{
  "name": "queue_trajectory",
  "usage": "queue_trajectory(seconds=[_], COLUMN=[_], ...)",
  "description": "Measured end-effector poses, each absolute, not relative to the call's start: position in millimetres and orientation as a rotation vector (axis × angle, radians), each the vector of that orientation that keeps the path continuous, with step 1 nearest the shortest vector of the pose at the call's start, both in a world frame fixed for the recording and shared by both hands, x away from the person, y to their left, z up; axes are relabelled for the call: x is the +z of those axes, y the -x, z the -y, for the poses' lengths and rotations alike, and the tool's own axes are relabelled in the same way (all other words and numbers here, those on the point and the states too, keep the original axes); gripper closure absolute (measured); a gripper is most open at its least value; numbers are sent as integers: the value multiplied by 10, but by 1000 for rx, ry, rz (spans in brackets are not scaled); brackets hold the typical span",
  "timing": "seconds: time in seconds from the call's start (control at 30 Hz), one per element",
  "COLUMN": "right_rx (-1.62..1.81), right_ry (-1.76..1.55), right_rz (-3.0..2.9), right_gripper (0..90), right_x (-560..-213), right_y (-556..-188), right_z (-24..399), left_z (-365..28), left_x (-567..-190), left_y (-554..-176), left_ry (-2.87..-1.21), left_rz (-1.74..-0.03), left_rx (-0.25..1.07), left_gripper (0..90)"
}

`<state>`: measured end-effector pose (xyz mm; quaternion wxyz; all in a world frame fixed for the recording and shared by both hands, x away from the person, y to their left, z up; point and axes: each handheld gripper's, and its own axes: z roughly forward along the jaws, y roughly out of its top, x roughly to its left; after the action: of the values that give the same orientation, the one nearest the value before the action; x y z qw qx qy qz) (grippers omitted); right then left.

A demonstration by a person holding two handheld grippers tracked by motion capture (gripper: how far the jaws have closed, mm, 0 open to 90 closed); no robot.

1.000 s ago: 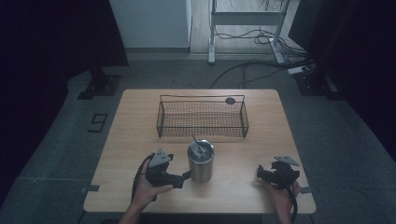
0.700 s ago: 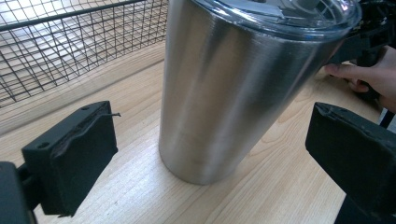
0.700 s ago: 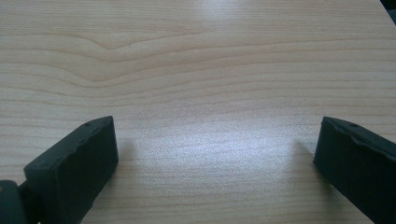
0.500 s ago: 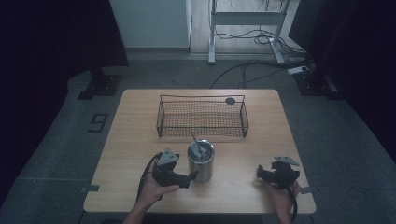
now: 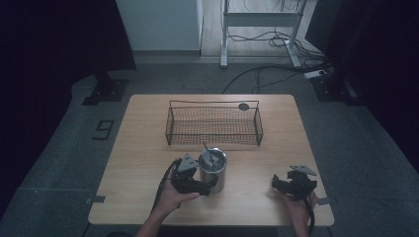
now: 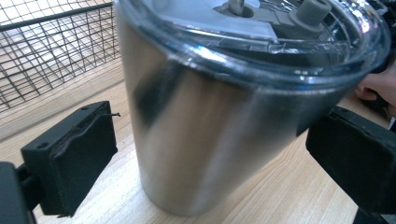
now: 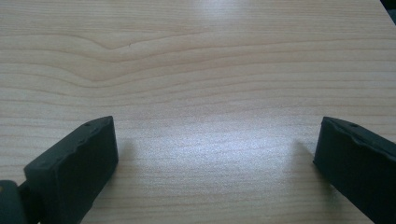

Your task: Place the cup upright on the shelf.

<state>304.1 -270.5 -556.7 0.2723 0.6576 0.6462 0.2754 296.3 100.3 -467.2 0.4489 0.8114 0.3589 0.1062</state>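
Note:
A steel tumbler (image 5: 213,168) with a clear lid and a straw or stirrer poking from it stands upright on the wooden table (image 5: 138,163), in front of the wire basket. My left gripper (image 5: 207,178) reaches in from the tumbler's left. Its jaws have just been opening and now stand open on either side of the tumbler (image 6: 210,130). The left pad (image 6: 74,163) is clearly off the wall, while the right pad (image 6: 355,163) sits close by the far side. My right gripper (image 5: 279,183) rests open near the table's front right, with bare wood between its pads (image 7: 74,172).
A black wire basket (image 5: 212,102) stands across the middle of the table, just behind the tumbler. A small dark round thing (image 5: 243,106) lies by its back right corner. Cables and a metal frame (image 5: 257,19) are on the floor beyond.
My left hand has slid right towards the tumbler, so its jaws now straddle it. The right hand has stayed put.

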Motion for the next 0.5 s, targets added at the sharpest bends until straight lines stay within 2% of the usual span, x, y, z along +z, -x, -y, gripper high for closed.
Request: queue_trajectory(seconds=[0.5], right_rx=[741], right_ry=[-1770], right_rz=[-1740], right_gripper=[0], right_x=[-5567], right_y=[-3041], right_z=[2705], left_z=[-761], left_x=[-4741], left_y=[-3087], left_ry=[-2033], left_rz=[-898], left_rx=[323], left_gripper=[6])
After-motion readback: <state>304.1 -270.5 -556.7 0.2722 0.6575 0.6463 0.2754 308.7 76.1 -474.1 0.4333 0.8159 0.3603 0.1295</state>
